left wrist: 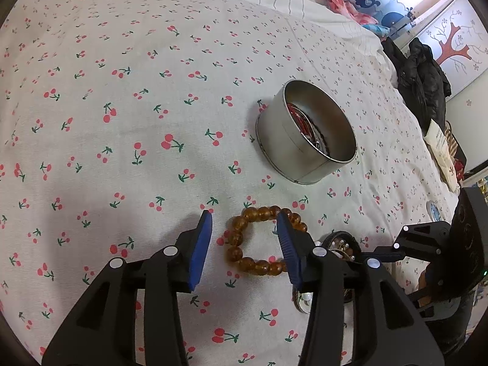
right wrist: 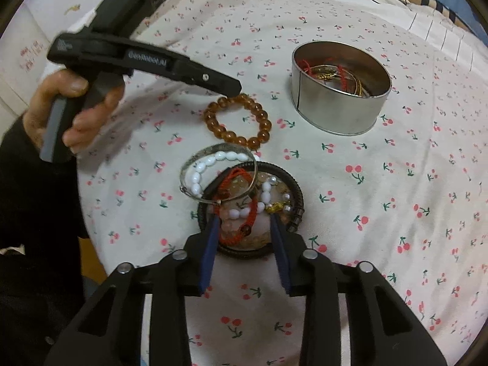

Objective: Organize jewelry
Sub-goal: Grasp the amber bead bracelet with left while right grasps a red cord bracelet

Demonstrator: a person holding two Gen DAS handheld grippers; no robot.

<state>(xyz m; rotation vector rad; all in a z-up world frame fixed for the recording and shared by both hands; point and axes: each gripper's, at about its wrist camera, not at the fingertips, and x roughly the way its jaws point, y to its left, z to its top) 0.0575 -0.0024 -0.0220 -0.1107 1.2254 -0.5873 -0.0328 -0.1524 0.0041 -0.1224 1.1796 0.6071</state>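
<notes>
On the cherry-print bedsheet point(left wrist: 122, 152) lay an amber bead bracelet point(left wrist: 244, 244), near a round metal tin point(left wrist: 283, 140) — left claw point(left wrist: 244, 238) spread open over it, gripping nothing. Right claw point(right wrist: 244, 231) stood open above a tangled jewelry pile point(right wrist: 241, 198) — nothing held.
</notes>
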